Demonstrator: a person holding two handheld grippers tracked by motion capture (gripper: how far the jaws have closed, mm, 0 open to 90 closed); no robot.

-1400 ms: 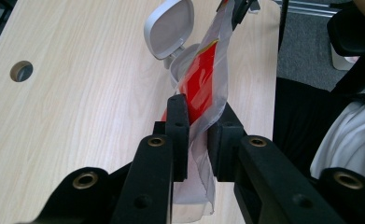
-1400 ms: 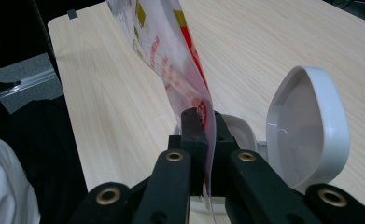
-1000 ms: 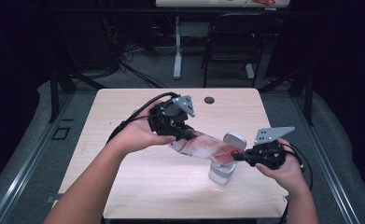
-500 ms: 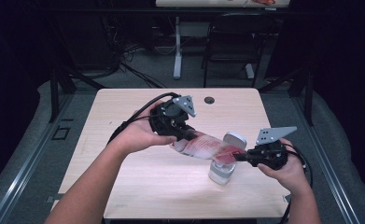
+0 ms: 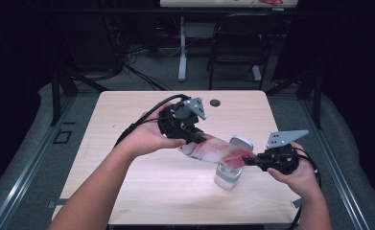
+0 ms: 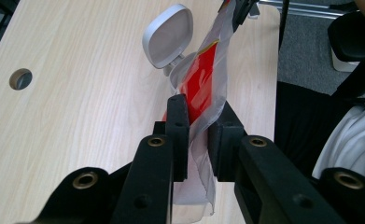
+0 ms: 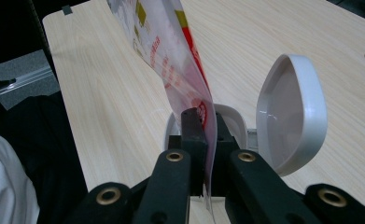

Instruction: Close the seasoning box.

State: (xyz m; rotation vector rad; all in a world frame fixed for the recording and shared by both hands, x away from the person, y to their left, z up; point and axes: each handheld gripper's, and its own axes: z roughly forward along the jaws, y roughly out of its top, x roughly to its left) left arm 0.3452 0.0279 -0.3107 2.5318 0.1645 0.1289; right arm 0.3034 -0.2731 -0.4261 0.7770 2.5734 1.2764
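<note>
High view shows a person stretching a clear plastic packet with red print (image 5: pixel 218 151) between two grippers, above a small white container (image 5: pixel 227 176) that stands on the wooden table (image 5: pixel 127 191) at about 4 o'clock from its centre. The left gripper (image 5: pixel 198 139) is clamped on the packet's upper end at 10 o'clock; the right gripper (image 5: pixel 250 160) pinches its lower end just over the container, whose flip lid (image 5: pixel 241 142) stands open at 1 o'clock of the body.

To my eye the step is getting the packet's low end into the container's mouth. Doing it well likely means keeping both grips firm, holding the film taut so it doesn't fold, and bringing the low corner over the opening, well apart from the hinged lid, before tilting further.

Left gripper view shows its jaws closed flat on the packet (image 6: pixel 201 100), with the film hanging loose below them, and the lid (image 6: pixel 167 36) seen from its grey outer side. Right gripper view gives the lid's (image 7: pixel 290 112) hollow white inside and shows the packet (image 7: pixel 171 60) dropping straight to the container's rim (image 7: pixel 236 119), right behind the closed jaws. The high view leaves that alignment unclear.
</note>
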